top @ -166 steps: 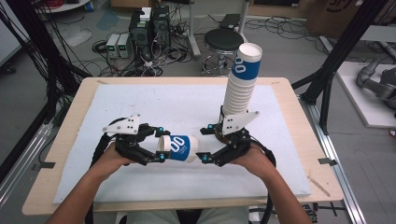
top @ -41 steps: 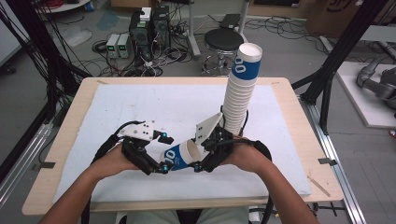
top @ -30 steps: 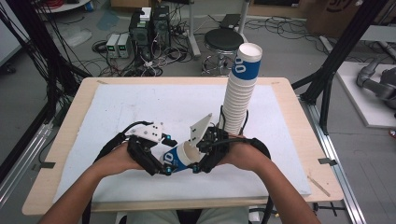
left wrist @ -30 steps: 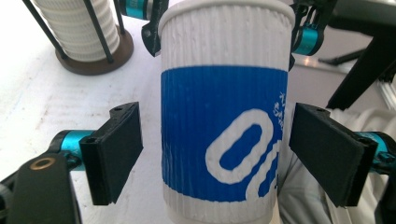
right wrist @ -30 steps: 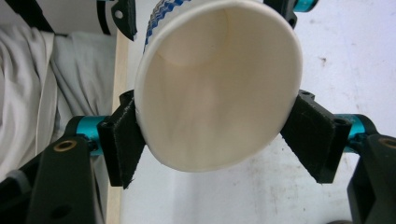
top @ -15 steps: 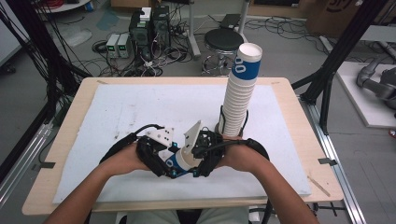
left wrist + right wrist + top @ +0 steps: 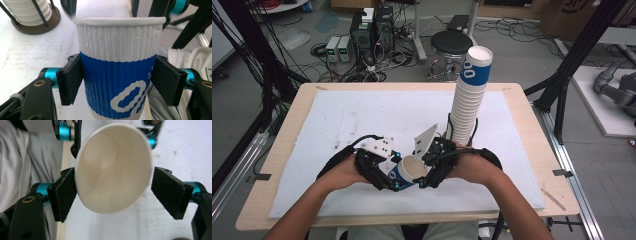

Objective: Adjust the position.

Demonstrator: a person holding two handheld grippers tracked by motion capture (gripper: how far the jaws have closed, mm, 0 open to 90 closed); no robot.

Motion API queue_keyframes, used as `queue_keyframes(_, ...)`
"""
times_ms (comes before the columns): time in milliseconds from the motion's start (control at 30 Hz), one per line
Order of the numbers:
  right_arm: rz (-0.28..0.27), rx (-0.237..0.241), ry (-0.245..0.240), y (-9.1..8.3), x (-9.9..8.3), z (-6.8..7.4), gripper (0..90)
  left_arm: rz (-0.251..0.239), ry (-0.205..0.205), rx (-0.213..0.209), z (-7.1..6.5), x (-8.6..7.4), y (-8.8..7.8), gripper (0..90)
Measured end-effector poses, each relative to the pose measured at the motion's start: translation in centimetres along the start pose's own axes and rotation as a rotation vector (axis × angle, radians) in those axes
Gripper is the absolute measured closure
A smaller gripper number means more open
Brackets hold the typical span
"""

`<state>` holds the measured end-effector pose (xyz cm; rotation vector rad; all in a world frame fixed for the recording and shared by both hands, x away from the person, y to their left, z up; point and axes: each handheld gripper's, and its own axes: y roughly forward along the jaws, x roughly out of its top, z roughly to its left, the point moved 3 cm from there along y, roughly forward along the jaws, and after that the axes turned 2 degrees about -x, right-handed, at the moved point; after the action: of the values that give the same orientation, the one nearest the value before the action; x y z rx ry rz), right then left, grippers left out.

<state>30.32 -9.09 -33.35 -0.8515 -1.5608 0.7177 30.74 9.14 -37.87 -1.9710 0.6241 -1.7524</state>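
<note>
A ribbed paper cup (image 7: pixel 412 171), white above a blue band, is held low over the white mat near the table's front, mouth tilted up. My left gripper (image 7: pixel 395 179) is shut on it: in the left gripper view both pads (image 7: pixel 71 78) press the blue band of the cup (image 7: pixel 117 62), the jaws having just closed. My right gripper (image 7: pixel 426 172) stands open around the rim, its jaws having just been opening. In the right gripper view the cup's mouth (image 7: pixel 112 170) lies between the jaws; one pad (image 7: pixel 63 192) touches the rim, the other stands apart.
A tall stack of the same cups (image 7: pixel 469 100) stands in a wire holder on a brown base (image 7: pixel 32 23), just beyond my right hand. The white mat (image 7: pixel 362 115) covers most of the wooden table (image 7: pixel 532 145). Cables and a stool lie on the floor behind.
Both hands have drawn together at the table's front. The left jaws have closed on the cup's band, the right jaws have spread off its rim, and the cup has tipped mouth-up.
</note>
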Motion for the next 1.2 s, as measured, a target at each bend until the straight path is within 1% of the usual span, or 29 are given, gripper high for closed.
queue_keyframes(33,-0.031,0.002,0.014,-0.4,-0.1,-0.1,21.7,-0.027,-0.005,0.008,0.0,-0.2,-0.2,28.4)
queue_keyframes(133,-0.123,-0.014,0.065,-1.5,-0.5,-0.5,21.5,-0.097,-0.011,0.036,0.2,-0.7,-0.8,28.2)
queue_keyframes(167,-0.151,-0.03,0.083,-1.9,-0.8,-0.7,21.3,-0.122,-0.019,0.047,0.2,-0.9,-1.0,28.2)
queue_keyframes(233,-0.214,-0.037,0.127,-2.5,-1.3,-0.9,21.2,-0.169,-0.028,0.064,0.3,-1.4,-1.4,28.1)
queue_keyframes(267,-0.247,-0.041,0.145,-2.7,-1.6,-1.0,21.2,-0.197,-0.038,0.073,0.3,-1.6,-1.6,28.1)
queue_keyframes(300,-0.274,-0.043,0.168,-2.9,-2.0,-1.0,21.2,-0.215,-0.037,0.086,0.4,-1.8,-1.8,28.1)
queue_keyframes(367,-0.331,-0.062,0.209,-3.2,-2.7,-1.2,21.2,-0.255,-0.048,0.112,0.5,-2.3,-2.2,28.1)
queue_keyframes(433,-0.372,-0.075,0.245,-3.4,-3.5,-1.2,21.2,-0.296,-0.053,0.141,0.7,-2.7,-2.6,28.1)
queue_keyframes(500,-0.399,-0.11,0.279,-3.5,-4.4,-1.2,21.2,-0.331,-0.054,0.173,0.8,-3.1,-3.0,28.0)
queue_keyframes(533,-0.411,-0.123,0.289,-3.5,-4.9,-1.2,21.2,-0.35,-0.053,0.182,0.9,-3.3,-3.1,28.0)
queue_keyframes(700,-0.455,-0.193,0.374,-3.2,-7.5,-0.9,21.2,-0.449,-0.083,0.266,1.3,-4.5,-4.3,27.9)
queue_keyframes(767,-0.491,-0.224,0.402,-3.2,-8.6,-0.8,21.2,-0.482,-0.094,0.296,1.4,-4.9,-4.7,27.9)
queue_keyframes(800,-0.507,-0.236,0.417,-3.2,-9.2,-0.7,21.2,-0.492,-0.095,0.311,1.5,-5.2,-5.0,27.8)
queue_keyframes(833,-0.52,-0.271,0.431,-3.2,-9.8,-0.8,21.2,-0.504,-0.099,0.322,1.5,-5.3,-5.2,27.8)
queue_keyframes(900,-0.537,-0.287,0.456,-3.3,-10.8,-0.5,21.2,-0.52,-0.1,0.343,1.6,-5.6,-5.6,27.8)
queue_keyframes(967,-0.566,-0.313,0.477,-3.4,-11.8,-0.4,21.2,-0.538,-0.099,0.373,1.6,-5.9,-6.0,27.8)
queue_keyframes(1000,-0.574,-0.331,0.479,-3.5,-12.3,-0.3,21.2,-0.549,-0.101,0.386,1.6,-6.1,-6.2,27.8)
queue_keyframes(1100,-0.582,-0.376,0.487,-3.6,-13.6,-0.1,21.1,-0.564,-0.1,0.418,1.5,-6.5,-6.7,27.8)
queue_keyframes(1167,-0.577,-0.399,0.509,-3.6,-14.5,0.0,21.2,-0.576,-0.103,0.437,1.5,-6.7,-7.0,27.8)
queue_keyframes(1200,-0.577,-0.408,0.511,-3.6,-14.7,0.0,21.2,-0.585,-0.108,0.445,1.4,-6.9,-7.1,27.8)
